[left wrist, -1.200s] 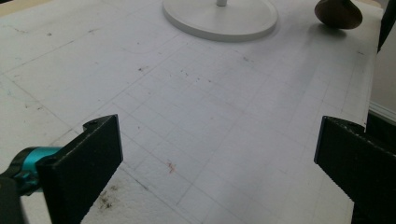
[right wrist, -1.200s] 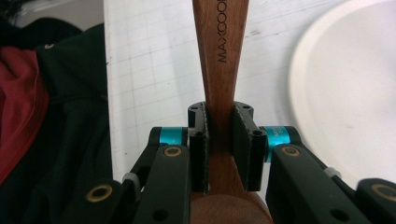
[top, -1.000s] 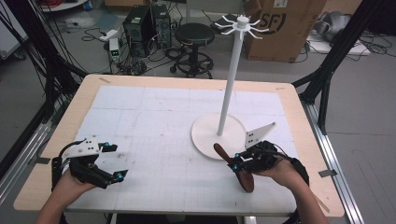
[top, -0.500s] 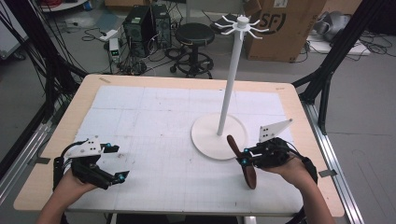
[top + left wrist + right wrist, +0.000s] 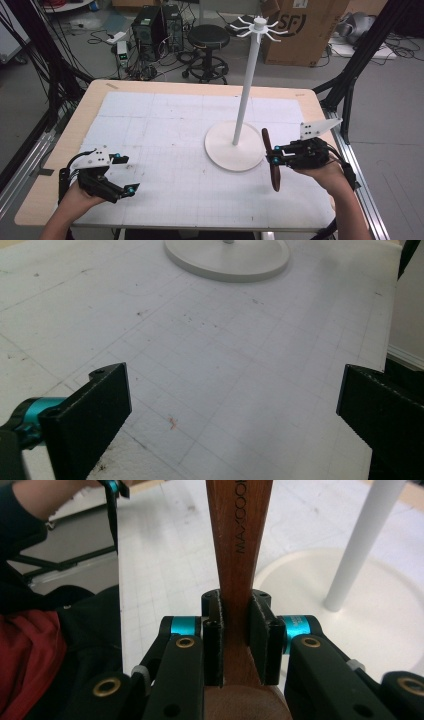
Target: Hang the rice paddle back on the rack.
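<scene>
A dark brown wooden utensil [image 5: 270,161] is lifted over the table's right side, just right of the white stand's round base [image 5: 227,147]. My right gripper [image 5: 274,156] is shut on it. In the right gripper view the jaws [image 5: 235,632] clamp the handle [image 5: 241,535], which carries printed lettering and runs up out of frame. The stand's white pole [image 5: 245,95] rises to a ring of hooks [image 5: 258,26]. My left gripper [image 5: 125,173] hovers low at the front left, open and holding nothing. The left gripper view shows bare mat between its fingers [image 5: 85,415].
A white gridded mat [image 5: 165,135] covers the wooden table. The stand's base [image 5: 227,257] lies far ahead of the left gripper, and its pole [image 5: 365,545] stands close to the right of the held utensil. A stool, computers and boxes sit on the floor beyond the table.
My right gripper has carried the utensil to the right and slightly away, past the base's front edge. The left gripper has barely moved.
</scene>
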`<move>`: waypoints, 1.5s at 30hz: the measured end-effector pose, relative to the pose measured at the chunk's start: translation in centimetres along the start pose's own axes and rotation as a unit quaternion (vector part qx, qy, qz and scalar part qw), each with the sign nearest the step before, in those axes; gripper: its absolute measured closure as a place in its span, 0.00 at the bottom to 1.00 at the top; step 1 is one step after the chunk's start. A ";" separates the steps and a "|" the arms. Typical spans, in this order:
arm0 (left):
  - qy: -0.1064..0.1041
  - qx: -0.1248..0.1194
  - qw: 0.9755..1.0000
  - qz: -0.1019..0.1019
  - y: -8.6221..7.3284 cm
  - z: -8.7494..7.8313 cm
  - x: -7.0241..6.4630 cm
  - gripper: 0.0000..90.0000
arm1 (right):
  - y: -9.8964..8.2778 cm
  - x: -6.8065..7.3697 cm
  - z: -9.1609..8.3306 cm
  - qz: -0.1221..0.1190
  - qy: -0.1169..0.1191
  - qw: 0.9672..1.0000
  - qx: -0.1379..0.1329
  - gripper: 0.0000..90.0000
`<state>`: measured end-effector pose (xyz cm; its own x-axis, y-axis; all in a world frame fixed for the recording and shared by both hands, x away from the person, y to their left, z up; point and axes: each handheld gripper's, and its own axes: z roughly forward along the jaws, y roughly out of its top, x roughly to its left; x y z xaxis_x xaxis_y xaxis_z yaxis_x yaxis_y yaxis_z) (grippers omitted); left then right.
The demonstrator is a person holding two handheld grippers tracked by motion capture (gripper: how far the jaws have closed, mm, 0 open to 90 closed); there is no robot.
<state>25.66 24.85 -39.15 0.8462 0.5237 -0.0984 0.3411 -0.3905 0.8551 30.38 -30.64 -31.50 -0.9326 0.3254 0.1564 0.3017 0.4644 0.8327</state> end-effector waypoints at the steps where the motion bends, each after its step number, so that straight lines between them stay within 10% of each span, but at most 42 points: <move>1: 0.000 0.000 1.000 0.000 0.0 0.0 0.0 0.02 | 0.2 -0.1 -0.3 -0.001 0.001 1.000 -0.003 0.86; 20: -0.002 0.002 1.000 0.001 0.0 0.2 0.0 0.02 | 5.3 -0.9 -3.9 -0.028 -0.047 0.996 -0.071 0.86; 45: -0.006 0.002 1.000 0.001 0.0 0.2 0.0 0.02 | 11.5 -0.9 -5.7 -0.036 -0.102 0.990 -0.094 0.86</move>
<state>25.75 24.66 -39.22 0.8518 0.5136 -0.1033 0.3417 -0.3952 0.8527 33.54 -30.26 -19.01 -0.8855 0.4646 -0.0012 0.1761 0.3380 0.9245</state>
